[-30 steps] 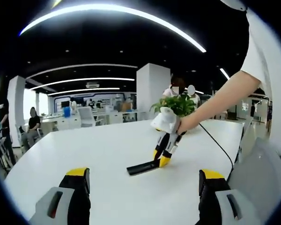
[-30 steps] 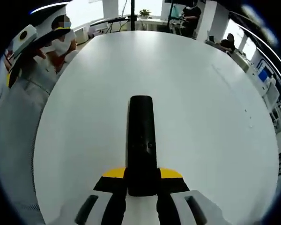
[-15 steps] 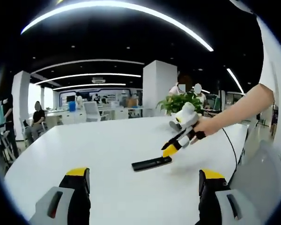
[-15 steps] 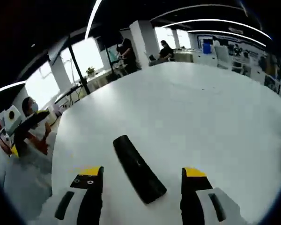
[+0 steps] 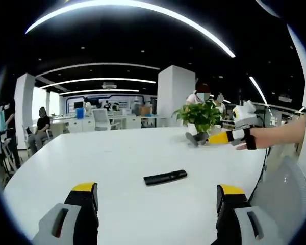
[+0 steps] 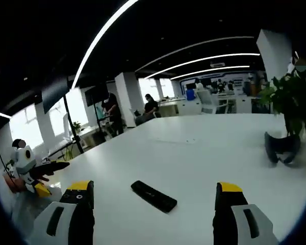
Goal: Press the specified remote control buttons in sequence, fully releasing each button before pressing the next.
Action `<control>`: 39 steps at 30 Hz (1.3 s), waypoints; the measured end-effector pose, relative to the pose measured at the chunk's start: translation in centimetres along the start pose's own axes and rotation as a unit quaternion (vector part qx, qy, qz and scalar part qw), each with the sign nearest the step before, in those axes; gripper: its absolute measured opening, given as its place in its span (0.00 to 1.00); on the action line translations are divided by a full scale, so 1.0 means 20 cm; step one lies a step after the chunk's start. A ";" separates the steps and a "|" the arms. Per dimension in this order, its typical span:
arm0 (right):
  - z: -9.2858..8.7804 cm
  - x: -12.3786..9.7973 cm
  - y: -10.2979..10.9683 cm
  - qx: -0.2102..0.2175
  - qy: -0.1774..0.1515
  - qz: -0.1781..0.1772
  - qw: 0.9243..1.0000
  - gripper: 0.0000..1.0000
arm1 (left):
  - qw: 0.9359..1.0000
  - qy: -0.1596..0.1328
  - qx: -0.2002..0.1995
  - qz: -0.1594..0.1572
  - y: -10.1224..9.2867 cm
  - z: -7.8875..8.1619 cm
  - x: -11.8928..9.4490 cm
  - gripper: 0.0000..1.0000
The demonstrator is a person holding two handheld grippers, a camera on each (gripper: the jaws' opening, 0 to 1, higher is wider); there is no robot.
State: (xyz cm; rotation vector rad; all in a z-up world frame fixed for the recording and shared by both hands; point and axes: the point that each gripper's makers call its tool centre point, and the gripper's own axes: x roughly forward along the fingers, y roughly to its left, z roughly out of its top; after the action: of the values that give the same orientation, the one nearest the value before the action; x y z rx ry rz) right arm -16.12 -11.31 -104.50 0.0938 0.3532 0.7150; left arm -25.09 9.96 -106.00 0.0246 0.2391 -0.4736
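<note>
Black remote point(image 5: 165, 177) on white table point(image 5: 117, 153); green plant point(image 5: 200, 113).

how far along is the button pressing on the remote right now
Done: cannot tell; no pressed button shows. In hand: nothing; the remote lies flat on the white table, untouched. The right claw is raised clear of it, and the left claw hangs open short of it. Left: any remaining presses.

- One black remote control point(image 5: 165, 177) lying flat near the middle of the white table point(image 5: 117, 153); the same single remote point(image 6: 153, 196) seen from the right gripper view
- One table
- One potted plant point(image 5: 200, 115) at the far right of the table
- One dark object point(image 6: 281, 147) beside the plant; what it is cannot be told
- Two grippers: left gripper point(image 5: 155, 201); right gripper point(image 6: 151, 199)
</note>
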 end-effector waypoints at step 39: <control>-0.23 -0.39 -0.01 -0.053 0.009 -0.136 0.989 0.99 | 1.000 0.006 0.012 0.002 0.01 -0.01 0.00 1.00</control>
State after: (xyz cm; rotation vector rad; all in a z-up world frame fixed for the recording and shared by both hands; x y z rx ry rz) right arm -23.06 -16.76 -106.67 -0.0603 0.3367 0.4630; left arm -25.16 10.11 -106.26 0.0505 0.2444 -0.4717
